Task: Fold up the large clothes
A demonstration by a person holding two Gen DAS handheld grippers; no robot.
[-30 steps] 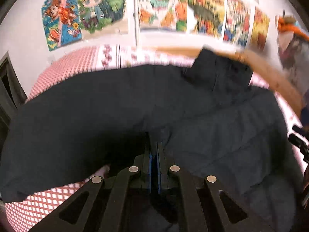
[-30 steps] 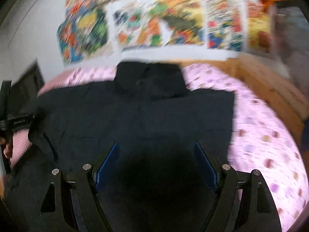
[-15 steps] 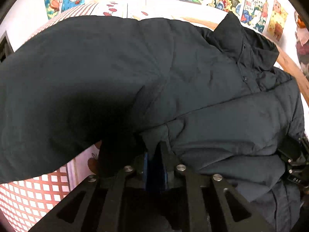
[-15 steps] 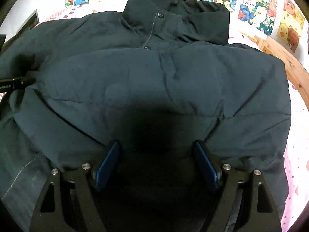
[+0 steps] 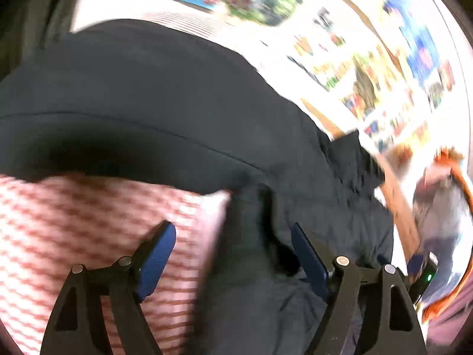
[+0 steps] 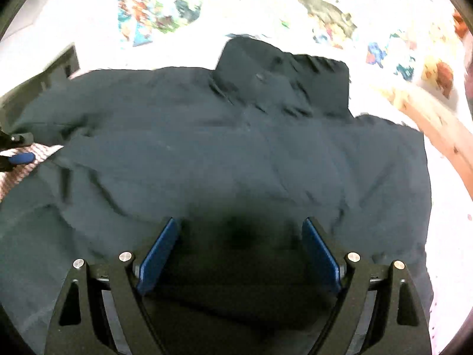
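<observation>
A large dark jacket (image 6: 236, 148) lies spread on the bed, collar (image 6: 280, 68) at the far side. It also shows in the left wrist view (image 5: 162, 103), where a sleeve or side panel crosses the frame. My left gripper (image 5: 233, 236) is open and empty, just above the jacket's edge and the checked bedsheet (image 5: 74, 222). My right gripper (image 6: 239, 233) is open and empty, low over the jacket's lower front. The left gripper's blue fingertip (image 6: 20, 158) shows at the far left of the right wrist view.
The bed has a wooden frame (image 6: 437, 130) at the right and a pink patterned sheet (image 6: 449, 236). Colourful posters (image 6: 159, 9) cover the wall behind. Clothes or a bag hang at the right (image 5: 443, 192). A dark piece of furniture (image 6: 44, 80) stands at the left.
My left gripper has opened and let go of the jacket fabric, then swung left, blurring the view. The right gripper stays open and has pulled back a little.
</observation>
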